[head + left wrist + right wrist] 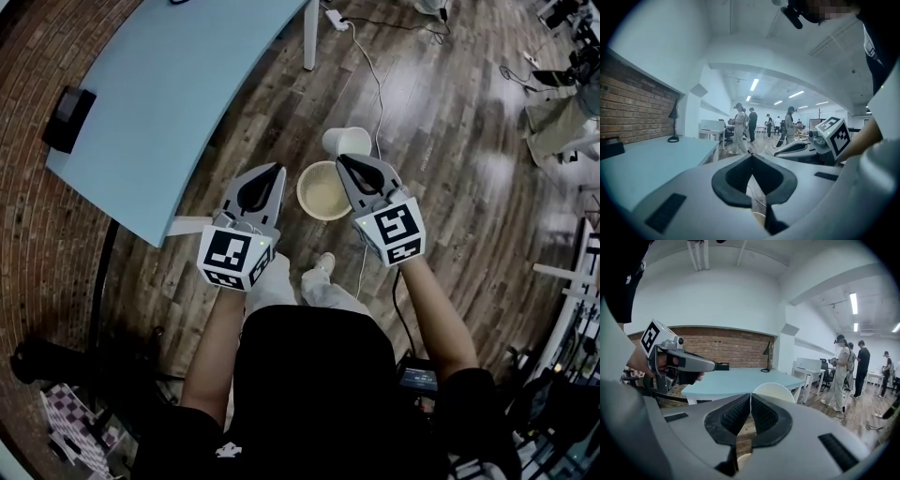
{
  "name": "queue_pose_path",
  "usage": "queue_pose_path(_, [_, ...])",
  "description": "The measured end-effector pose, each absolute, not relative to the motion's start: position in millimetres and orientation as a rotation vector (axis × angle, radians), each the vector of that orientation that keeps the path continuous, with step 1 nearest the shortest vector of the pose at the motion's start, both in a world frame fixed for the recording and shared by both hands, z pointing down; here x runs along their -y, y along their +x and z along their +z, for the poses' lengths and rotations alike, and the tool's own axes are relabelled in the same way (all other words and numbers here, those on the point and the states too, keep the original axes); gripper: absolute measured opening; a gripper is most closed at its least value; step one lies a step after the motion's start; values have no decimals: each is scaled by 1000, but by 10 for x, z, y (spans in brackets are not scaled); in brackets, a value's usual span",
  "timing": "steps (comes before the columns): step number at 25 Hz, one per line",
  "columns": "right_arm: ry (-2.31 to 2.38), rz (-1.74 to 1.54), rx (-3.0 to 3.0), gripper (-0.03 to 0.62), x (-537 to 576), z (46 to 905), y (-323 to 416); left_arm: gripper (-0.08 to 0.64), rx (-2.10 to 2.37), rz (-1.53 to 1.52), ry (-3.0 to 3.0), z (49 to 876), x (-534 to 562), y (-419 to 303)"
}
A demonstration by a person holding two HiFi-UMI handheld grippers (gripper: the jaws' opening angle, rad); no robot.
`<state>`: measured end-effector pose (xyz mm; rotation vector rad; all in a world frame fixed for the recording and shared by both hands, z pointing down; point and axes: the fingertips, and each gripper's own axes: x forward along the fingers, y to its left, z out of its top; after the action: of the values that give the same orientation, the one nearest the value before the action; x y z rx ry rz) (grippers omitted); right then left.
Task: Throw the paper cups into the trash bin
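Note:
A white paper cup (346,141) hangs in the air at the tip of my right gripper (343,161), whose jaws are shut on its wall. In the right gripper view the cup (774,392) shows as a white dome just behind the closed fingertips. A round beige trash bin (306,192) stands on the wooden floor between the two grippers, close below and to the near side of the cup. My left gripper (275,171) is shut with nothing in it, level with the bin's left rim. From the left gripper view the right gripper (790,149) shows to the right.
A light blue table (178,84) with a black object (69,118) on it fills the left. A white cable (375,84) runs along the floor past the bin. The person's feet (323,265) stand close to the bin. Several people (745,124) stand far off.

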<state>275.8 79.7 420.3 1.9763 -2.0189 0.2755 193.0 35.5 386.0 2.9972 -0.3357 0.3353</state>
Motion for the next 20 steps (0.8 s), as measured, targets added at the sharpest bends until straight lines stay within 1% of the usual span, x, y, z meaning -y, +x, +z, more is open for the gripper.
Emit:
queue_pose_path(12, [2002, 405, 1960, 12, -479, 4724, 2868, 8, 232, 431, 2955, 4313, 27, 2148])
queue_pose_path(20, [2013, 552, 1884, 12, -243, 5454, 2984, 7, 140, 543, 2906, 4894, 308, 2296])
